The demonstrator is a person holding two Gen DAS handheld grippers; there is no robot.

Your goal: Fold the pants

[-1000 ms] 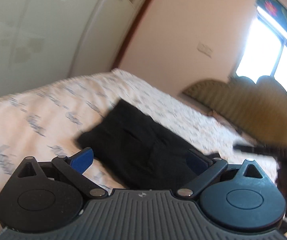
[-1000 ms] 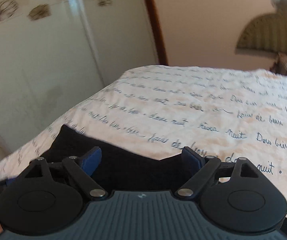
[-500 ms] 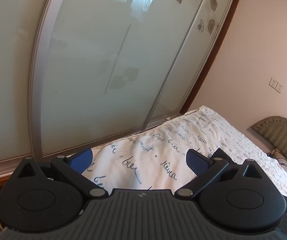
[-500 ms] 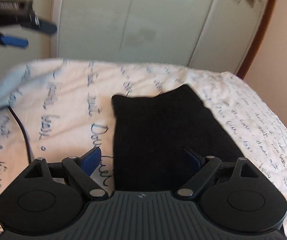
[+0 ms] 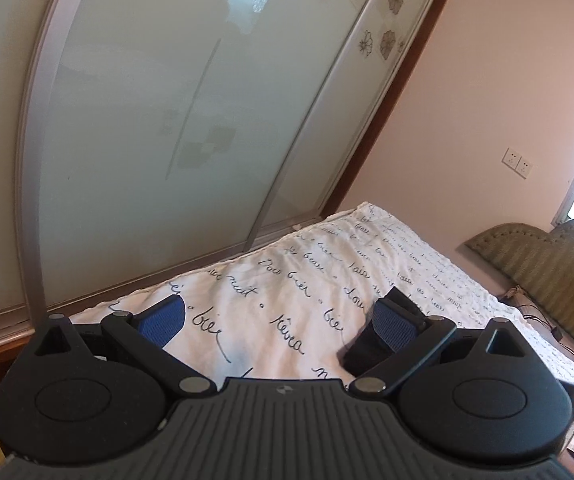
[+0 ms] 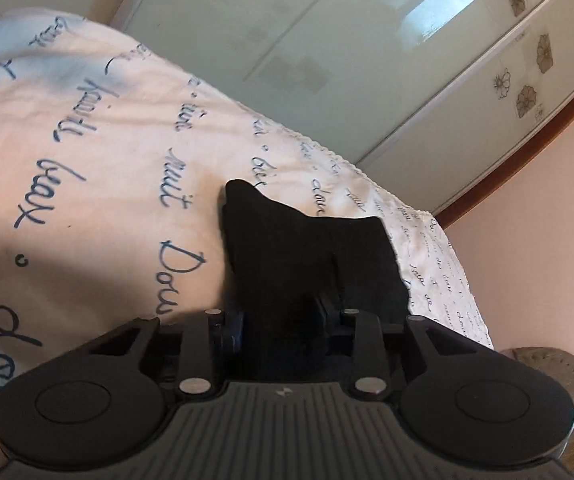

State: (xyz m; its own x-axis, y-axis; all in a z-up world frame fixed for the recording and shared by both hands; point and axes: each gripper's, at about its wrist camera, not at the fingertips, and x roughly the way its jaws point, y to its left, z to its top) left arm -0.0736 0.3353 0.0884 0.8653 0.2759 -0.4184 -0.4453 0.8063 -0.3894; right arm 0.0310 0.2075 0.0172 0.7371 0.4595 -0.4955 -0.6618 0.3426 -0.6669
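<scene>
pants [image 6: 311,256] now pinched by right gripper [image 6: 283,324].

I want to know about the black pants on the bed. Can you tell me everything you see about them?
The black pants are soft, dark cloth folded into a flat bundle. They lie on the white bedspread with blue handwriting. The right gripper has its fingers closed on their near edge. One far corner pokes up a little.

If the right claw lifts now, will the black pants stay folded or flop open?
The black pants are probably floppy: soft cloth with a curled far corner. The right claw grips only the near edge, so unheld layers may sag open. They likely drag rather than slide on the textured bedspread.
</scene>
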